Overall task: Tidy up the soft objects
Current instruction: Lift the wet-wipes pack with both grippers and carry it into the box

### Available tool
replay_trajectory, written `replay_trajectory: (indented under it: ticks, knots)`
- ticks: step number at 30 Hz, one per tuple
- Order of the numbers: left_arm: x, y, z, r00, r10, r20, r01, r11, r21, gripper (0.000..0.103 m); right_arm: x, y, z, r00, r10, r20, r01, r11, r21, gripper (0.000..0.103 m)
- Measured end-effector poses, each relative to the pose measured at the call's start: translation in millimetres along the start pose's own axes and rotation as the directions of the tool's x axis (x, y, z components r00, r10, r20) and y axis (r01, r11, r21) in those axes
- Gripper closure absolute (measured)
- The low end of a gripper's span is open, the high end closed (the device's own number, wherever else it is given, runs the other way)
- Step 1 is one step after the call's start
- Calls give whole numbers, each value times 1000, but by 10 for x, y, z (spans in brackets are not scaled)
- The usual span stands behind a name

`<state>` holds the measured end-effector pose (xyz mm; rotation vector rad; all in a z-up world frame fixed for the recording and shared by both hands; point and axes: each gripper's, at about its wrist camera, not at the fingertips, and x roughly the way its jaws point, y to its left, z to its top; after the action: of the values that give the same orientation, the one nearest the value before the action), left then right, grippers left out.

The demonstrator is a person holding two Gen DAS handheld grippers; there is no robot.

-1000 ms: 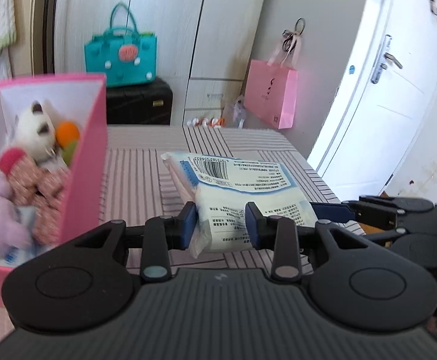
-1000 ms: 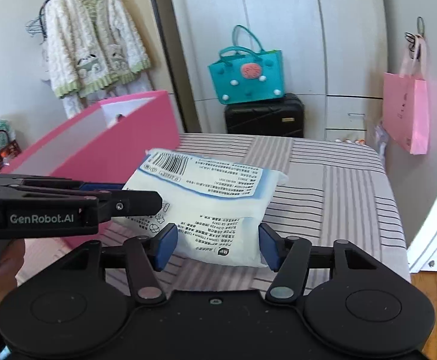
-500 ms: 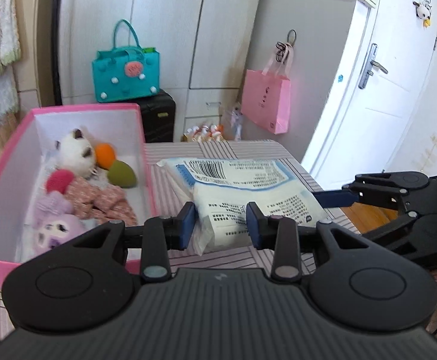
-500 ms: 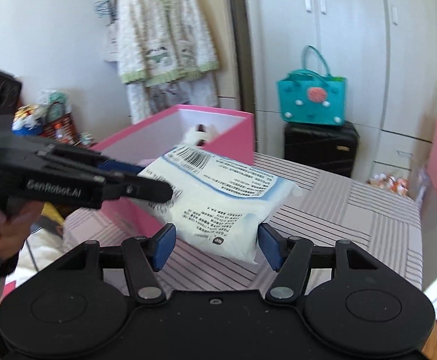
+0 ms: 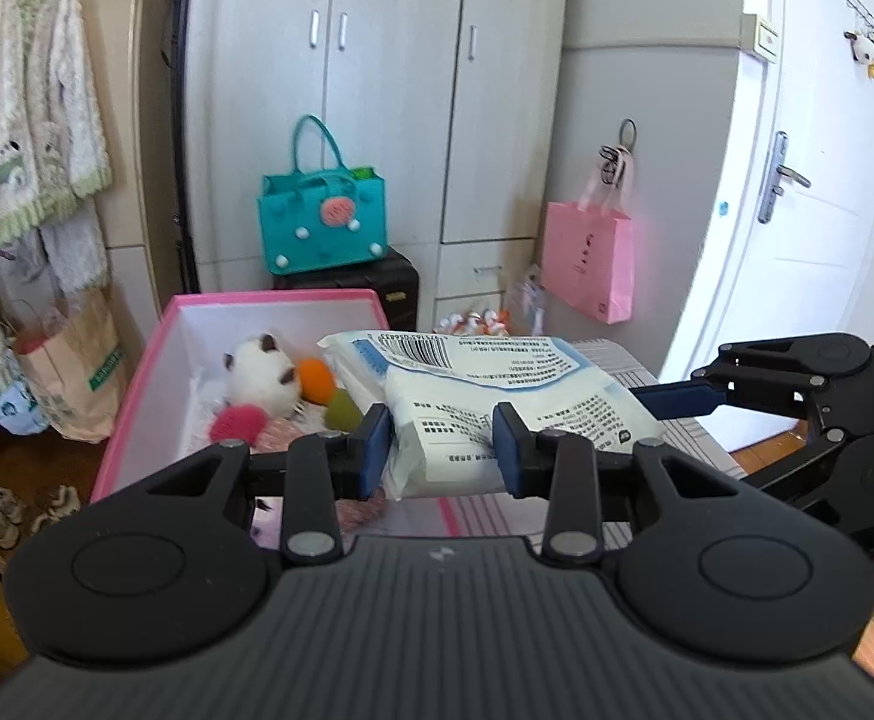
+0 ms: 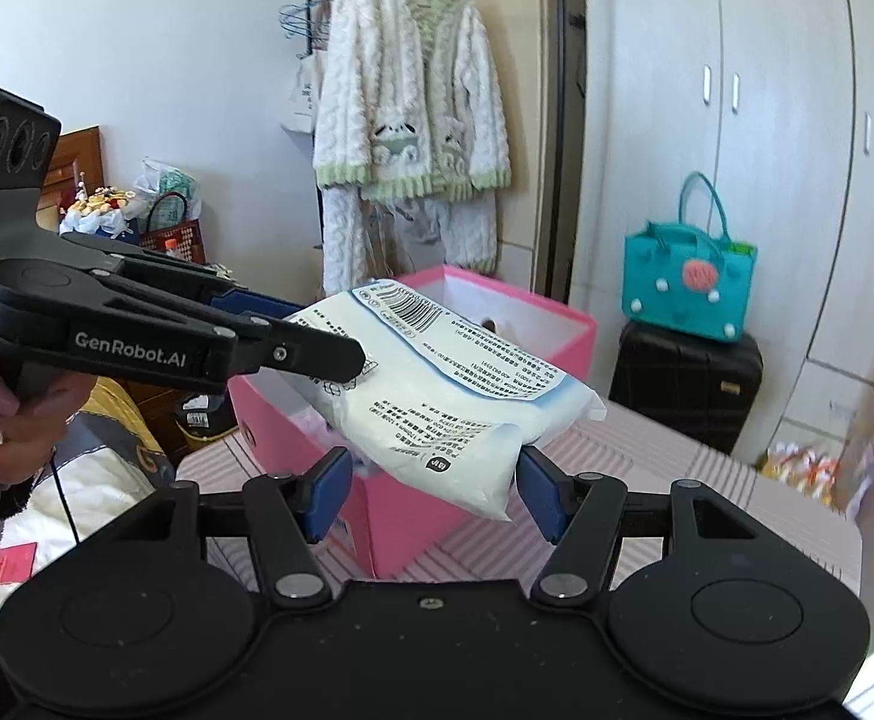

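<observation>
1. The white, blue-printed soft pack (image 5: 496, 384) has a slightly glossy, crinkled plastic wrap.
2. The pink rectangular box (image 5: 137, 384) looks like matt card.
3. The black gripper bodies (image 6: 155, 330) are matt plastic.
4. The cream cardigan (image 6: 407, 90) at upper centre is fluffy knit.

A teal felt handbag (image 5: 323, 222) sits on a black hard-shell suitcase (image 6: 685, 381). Left of the suitcase hangs a fluffy white-and-green cardigan (image 6: 410, 84); right, a pink paper bag (image 5: 586, 258).

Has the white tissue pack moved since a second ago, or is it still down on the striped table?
Yes. The white tissue pack, gripped by both grippers, has risen off the striped table and shifted towards the pink box, now overlapping its rim.
</observation>
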<state>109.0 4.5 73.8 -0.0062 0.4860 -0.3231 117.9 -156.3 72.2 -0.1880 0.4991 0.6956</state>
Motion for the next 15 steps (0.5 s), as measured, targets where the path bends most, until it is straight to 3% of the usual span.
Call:
replay_trajectory:
  ticks: [10,15]
  knots:
    - [20,423,132,996,84,27,-83,996,-35,69,349,207,368,996,-2,86,15,988,-151,37]
    - [235,722,201,994,109,12,-107,989,-97,68,720,55,559,997,42,68,-37,996,-77,49]
